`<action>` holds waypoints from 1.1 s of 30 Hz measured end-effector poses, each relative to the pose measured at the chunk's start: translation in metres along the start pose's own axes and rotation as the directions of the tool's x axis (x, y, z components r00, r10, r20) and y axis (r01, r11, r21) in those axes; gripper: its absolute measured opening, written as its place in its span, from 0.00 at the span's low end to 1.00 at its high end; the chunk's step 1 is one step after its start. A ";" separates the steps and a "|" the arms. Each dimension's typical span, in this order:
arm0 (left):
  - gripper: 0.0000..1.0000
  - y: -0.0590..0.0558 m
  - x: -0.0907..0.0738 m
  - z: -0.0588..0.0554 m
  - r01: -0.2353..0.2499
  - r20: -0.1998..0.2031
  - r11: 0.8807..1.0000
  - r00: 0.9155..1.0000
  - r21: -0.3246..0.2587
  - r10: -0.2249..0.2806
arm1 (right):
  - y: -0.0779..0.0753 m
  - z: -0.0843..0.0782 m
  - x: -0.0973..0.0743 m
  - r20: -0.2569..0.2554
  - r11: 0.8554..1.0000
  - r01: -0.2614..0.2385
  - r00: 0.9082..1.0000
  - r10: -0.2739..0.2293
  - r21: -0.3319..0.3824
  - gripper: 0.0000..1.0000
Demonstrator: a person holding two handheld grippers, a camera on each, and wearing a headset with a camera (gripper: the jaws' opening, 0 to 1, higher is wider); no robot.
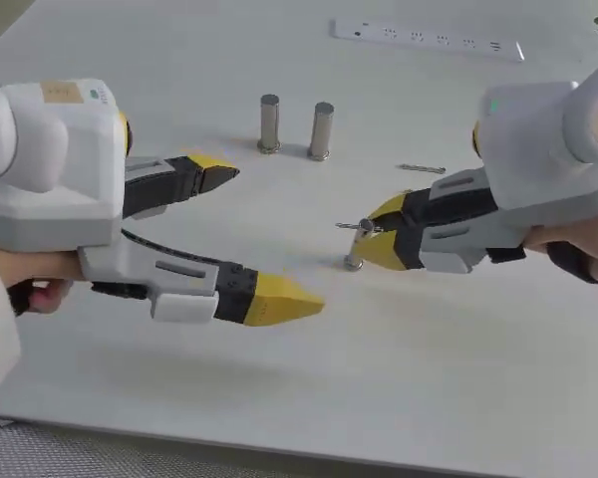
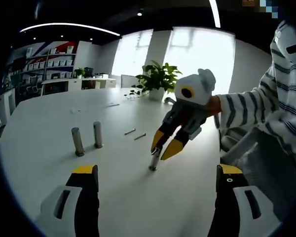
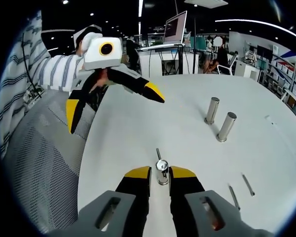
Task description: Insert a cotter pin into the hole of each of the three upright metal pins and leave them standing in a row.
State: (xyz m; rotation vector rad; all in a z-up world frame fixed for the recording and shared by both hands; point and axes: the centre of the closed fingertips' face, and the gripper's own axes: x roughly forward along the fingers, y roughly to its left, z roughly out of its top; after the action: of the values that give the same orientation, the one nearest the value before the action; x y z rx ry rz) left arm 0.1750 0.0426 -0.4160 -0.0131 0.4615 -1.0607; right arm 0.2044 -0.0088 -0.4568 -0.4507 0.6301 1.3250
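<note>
Spare pins [image 1: 269, 123] stand behind the right hand-held gripper [image 1: 371, 237] clamped on a third pin [image 3: 162, 170]; left hand-held gripper [image 1: 277, 235] gapes wide.

- Right gripper [image 1: 364, 231]: in the head view, dark characters sit on the round white housing well behind its jaws. The picture's edge cuts them off; they look like "SH", though not surely.
- Left gripper [image 1: 279, 235]: a tan sticker [image 1: 62, 93] on the white body behind its jaws carries print too small to read.
</note>
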 end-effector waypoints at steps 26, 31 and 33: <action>0.99 -0.004 -0.018 -0.017 -0.018 -0.049 1.000 0.999 0.013 0.018 | -0.006 0.007 0.011 0.017 0.999 0.034 0.999 -0.034 -0.024 0.04; 0.99 -0.001 -0.023 -0.020 -0.029 -0.058 1.000 0.998 0.006 0.029 | -0.007 0.022 0.020 0.030 0.998 0.030 0.999 -0.029 -0.053 0.04; 0.99 0.000 -0.025 -0.020 -0.037 -0.060 0.999 0.998 0.009 0.038 | -0.008 0.028 0.025 0.033 0.997 0.033 0.999 -0.030 -0.068 0.04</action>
State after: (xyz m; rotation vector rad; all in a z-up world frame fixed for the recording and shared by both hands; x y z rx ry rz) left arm 0.1578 0.0678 -0.4256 0.0345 0.5096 -1.0281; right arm 0.2203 0.0263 -0.4527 -0.4922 0.5501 1.3242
